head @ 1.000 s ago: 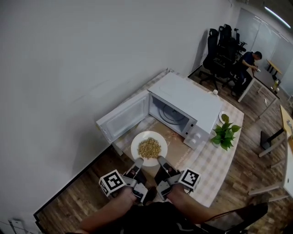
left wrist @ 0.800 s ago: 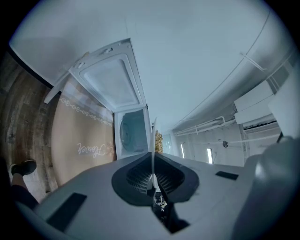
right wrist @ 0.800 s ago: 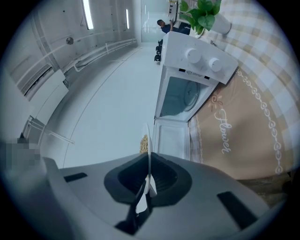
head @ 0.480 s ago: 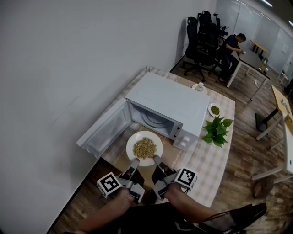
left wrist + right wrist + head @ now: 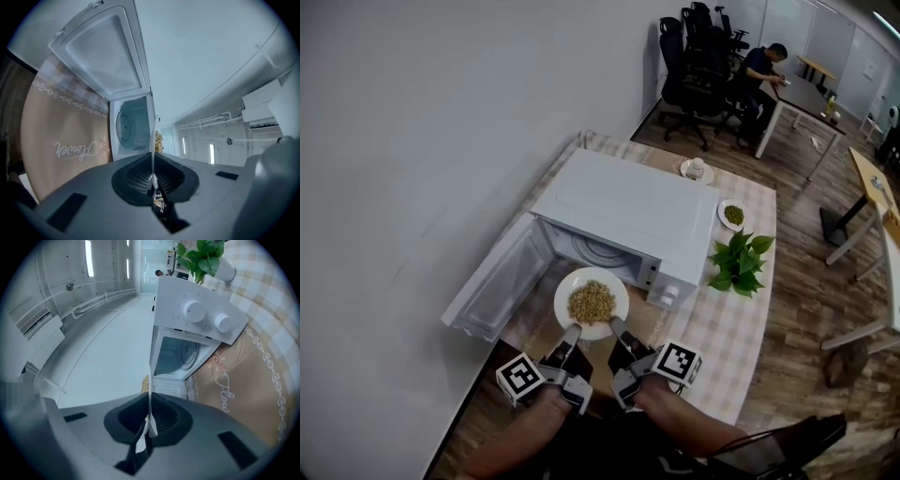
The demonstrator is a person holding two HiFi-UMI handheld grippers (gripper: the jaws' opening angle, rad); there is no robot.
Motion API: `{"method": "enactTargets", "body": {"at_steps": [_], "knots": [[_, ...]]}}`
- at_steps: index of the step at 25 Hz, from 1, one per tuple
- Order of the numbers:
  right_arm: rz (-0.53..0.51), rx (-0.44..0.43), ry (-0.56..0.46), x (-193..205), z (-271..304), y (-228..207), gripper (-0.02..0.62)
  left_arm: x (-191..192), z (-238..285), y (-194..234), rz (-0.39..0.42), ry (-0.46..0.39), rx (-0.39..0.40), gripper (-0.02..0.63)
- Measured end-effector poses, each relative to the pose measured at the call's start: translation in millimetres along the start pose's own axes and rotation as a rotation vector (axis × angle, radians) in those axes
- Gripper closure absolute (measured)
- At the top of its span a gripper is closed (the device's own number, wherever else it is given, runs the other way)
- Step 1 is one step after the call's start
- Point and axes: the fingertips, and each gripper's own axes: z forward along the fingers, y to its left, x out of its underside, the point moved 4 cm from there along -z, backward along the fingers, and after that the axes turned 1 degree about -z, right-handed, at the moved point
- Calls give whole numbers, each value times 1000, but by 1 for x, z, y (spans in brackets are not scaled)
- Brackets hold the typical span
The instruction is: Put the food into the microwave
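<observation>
A white plate (image 5: 564, 298) heaped with yellowish food (image 5: 592, 302) hangs level just in front of the open white microwave (image 5: 623, 211). My left gripper (image 5: 571, 334) is shut on the plate's near rim on the left, and my right gripper (image 5: 614, 329) is shut on the same rim on the right. In the left gripper view the plate (image 5: 153, 138) is edge-on between the pads of the left gripper (image 5: 153, 177), with the cavity (image 5: 131, 127) beyond. The right gripper view shows the plate's rim (image 5: 149, 383) clamped in the right gripper (image 5: 149, 420).
The microwave door (image 5: 492, 286) hangs open to the left. Two knobs (image 5: 194, 311) sit on its right panel. A brown placemat (image 5: 649, 323) lies under the plate. A potted plant (image 5: 739, 261), a small dish (image 5: 733, 215) and a cup (image 5: 695, 169) stand further right. A person (image 5: 764, 64) sits at a far desk.
Both grippers have carried the plate forward, so that it is now close to the microwave's opening. The grips look the same.
</observation>
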Motion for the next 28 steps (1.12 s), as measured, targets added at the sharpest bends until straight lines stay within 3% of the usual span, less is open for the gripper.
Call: {"method": "enactTargets", "body": {"at_steps": [4, 16, 22, 28], "knots": [[-23, 60, -19, -4, 0, -8, 574, -3, 10, 4, -4, 32, -9, 586], [-18, 110, -121, -5, 21, -30, 574, -37, 49, 28, 14, 161, -33, 586], [-14, 190, -139, -1, 36, -44, 572, -51, 67, 43, 8, 203, -42, 586], [33, 191, -183, -3, 56, -64, 572, -60, 84, 67, -10, 237, -66, 586]]}}
